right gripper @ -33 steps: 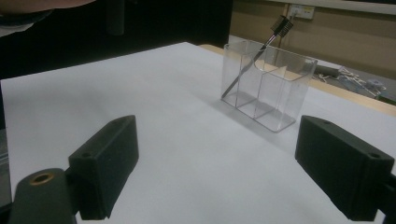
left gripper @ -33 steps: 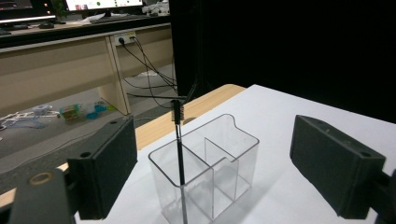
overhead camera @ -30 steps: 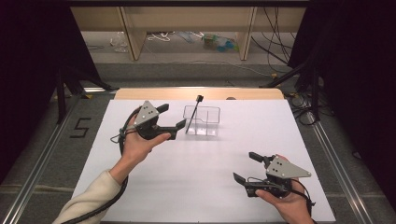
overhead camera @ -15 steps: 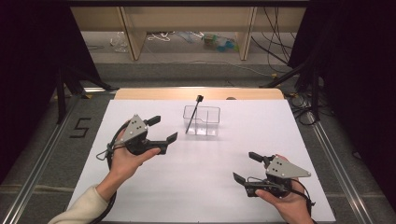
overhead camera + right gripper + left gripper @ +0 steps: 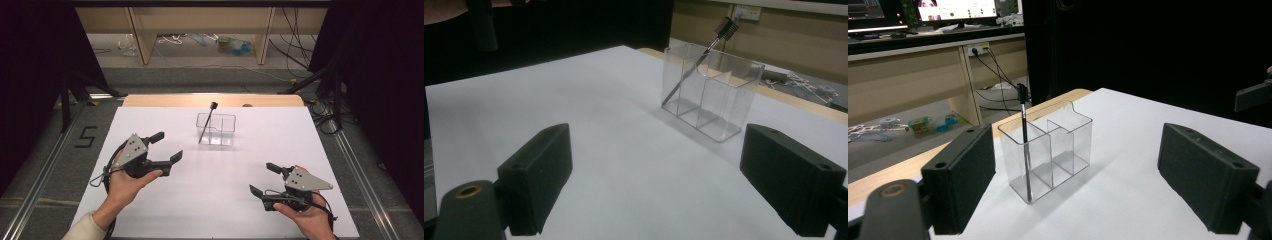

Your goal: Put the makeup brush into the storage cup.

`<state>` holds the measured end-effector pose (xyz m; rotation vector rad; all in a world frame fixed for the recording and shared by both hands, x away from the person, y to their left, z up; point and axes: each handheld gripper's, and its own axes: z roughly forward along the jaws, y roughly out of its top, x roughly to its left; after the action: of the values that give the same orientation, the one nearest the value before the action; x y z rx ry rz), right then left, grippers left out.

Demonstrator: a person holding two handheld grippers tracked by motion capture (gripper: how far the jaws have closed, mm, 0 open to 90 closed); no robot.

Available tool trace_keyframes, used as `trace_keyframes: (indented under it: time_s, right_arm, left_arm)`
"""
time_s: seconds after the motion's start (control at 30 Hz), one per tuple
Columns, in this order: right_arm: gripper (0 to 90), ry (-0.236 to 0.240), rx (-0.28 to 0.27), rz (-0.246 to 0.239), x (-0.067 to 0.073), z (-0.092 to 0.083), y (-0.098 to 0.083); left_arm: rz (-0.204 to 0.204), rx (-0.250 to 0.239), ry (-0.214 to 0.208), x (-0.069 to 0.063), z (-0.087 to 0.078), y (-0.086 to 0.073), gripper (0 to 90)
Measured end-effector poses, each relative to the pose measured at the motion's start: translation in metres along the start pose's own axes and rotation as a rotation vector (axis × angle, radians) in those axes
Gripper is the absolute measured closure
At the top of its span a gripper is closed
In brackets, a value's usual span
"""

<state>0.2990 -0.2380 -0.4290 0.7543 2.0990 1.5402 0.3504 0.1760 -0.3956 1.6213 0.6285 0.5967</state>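
left gripper [image 5: 169, 146]: fingers wide, empty | right gripper [image 5: 265, 179]: fingers wide, empty | brush [image 5: 206, 121] leaning in clear organizer [image 5: 222, 131] on bench [image 5: 210, 185]

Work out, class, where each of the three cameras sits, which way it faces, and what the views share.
High view: above the table's near edge, looking forward and down; left gripper, right gripper show.
Left gripper view: rides that gripper, faces the clear organizer.
Right gripper view: rides the right gripper, faces it too.
Shared: the organizer and its black brush.

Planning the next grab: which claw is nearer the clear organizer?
Left. The left claw sits open just left of the clear organizer; the right claw is open too, farther back toward the person.
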Motion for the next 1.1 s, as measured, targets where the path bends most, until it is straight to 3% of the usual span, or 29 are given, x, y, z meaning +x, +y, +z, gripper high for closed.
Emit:
trace_keyframes:
  time_s: [0.33, 0.7, 1.1]
  right_arm:
    - [14.7, -0.005, -0.016, 0.0, -0.001, 0.001, 0.0]
    - [14.7, 0.007, 0.007, 0.01, -0.001, 0.0, 0.0]
    - [14.6, 0.011, -0.003, 0.009, -0.002, 0.002, -0.001]
  left_arm:
    - [-0.006, -0.05, 0.001, -0.009, -0.018, -0.009, 15.3]
    - [-0.043, -0.05, 0.011, -0.017, -0.043, -0.025, 15.3]
    - [-0.028, -0.035, 0.024, -0.01, -0.051, -0.034, 15.3]
